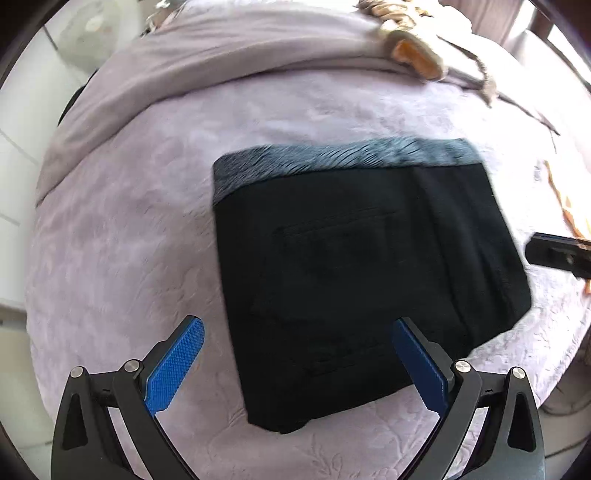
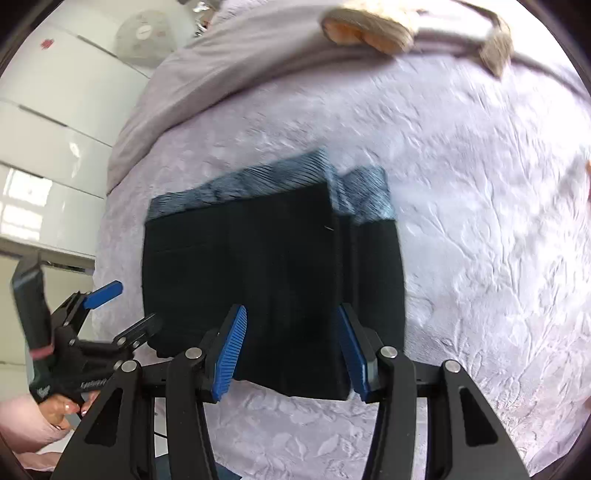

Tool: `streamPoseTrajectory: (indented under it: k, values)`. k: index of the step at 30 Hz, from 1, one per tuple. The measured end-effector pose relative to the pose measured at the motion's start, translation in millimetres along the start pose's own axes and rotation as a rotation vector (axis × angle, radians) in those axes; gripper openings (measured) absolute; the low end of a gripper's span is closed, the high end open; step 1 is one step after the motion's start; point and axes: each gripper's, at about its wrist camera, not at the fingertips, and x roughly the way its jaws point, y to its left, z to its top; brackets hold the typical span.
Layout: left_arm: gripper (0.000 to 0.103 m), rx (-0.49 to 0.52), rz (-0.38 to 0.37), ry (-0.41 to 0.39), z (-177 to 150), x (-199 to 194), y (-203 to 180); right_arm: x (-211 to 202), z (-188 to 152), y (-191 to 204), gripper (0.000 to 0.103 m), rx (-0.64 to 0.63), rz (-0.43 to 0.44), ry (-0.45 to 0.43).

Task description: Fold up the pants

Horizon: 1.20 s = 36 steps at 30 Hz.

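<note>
Here we are looking down at folded black pants (image 1: 354, 273) lying flat on the lilac bedspread (image 1: 122, 236), left tool (image 1: 297, 363) gaping wide, empty, right tool (image 2: 291, 354) half open, gripping nothing, rumpled blanket (image 1: 207, 55) and tan plush toy (image 1: 413, 55) lying beyond.

1. Right tool (image 1: 561, 254): cut off by the picture's right edge in the left wrist view.
2. Tan and orange thing (image 2: 365, 31) on the bed (image 2: 480, 221): blurred, unidentifiable.
3. Hand (image 2: 62, 408): mostly hidden behind the left tool (image 2: 122, 310).
</note>
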Motion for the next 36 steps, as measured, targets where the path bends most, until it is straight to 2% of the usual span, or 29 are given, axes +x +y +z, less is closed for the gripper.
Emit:
streamPoseTrajectory:
  k: [2, 7, 10, 14, 21, 23, 25, 28, 32, 36]
  values:
    - [0.102, -0.002, 0.023, 0.028, -4, 4, -3, 11, 0, 19, 0.055, -0.028, -0.041, 0.01]
    - [0.102, -0.013, 0.03, 0.079, -9, 12, -2, 52, -11, 22, 0.054, -0.073, -0.162, 0.115]
    - [0.102, -0.018, 0.028, 0.095, -13, 12, -1, 62, -15, 32, 0.057, -0.118, -0.223, 0.11]
    - [0.102, -0.014, 0.035, 0.092, -14, 13, -1, 67, -15, 41, 0.059, -0.126, -0.239, 0.118]
    - [0.102, -0.026, 0.03, 0.098, -13, 14, 3, 58, -22, 34, 0.059, -0.109, -0.239, 0.128]
    - [0.102, -0.034, 0.026, 0.095, -11, 13, 6, 54, -24, 32, 0.063, -0.099, -0.237, 0.129]
    - [0.102, -0.044, 0.018, 0.074, -4, 10, 11, 53, -26, 30, 0.072, -0.087, -0.229, 0.137]
    - [0.102, -0.068, 0.057, 0.033, 12, 9, 22, 44, -34, 24, 0.072, -0.087, -0.237, 0.139]
    - [0.102, -0.193, 0.083, -0.006, 41, 21, 52, 32, -34, 20, 0.072, -0.056, -0.242, 0.097]
    - [0.102, -0.171, 0.142, 0.038, 54, 53, 55, 24, -32, 16, 0.072, -0.022, -0.225, 0.075]
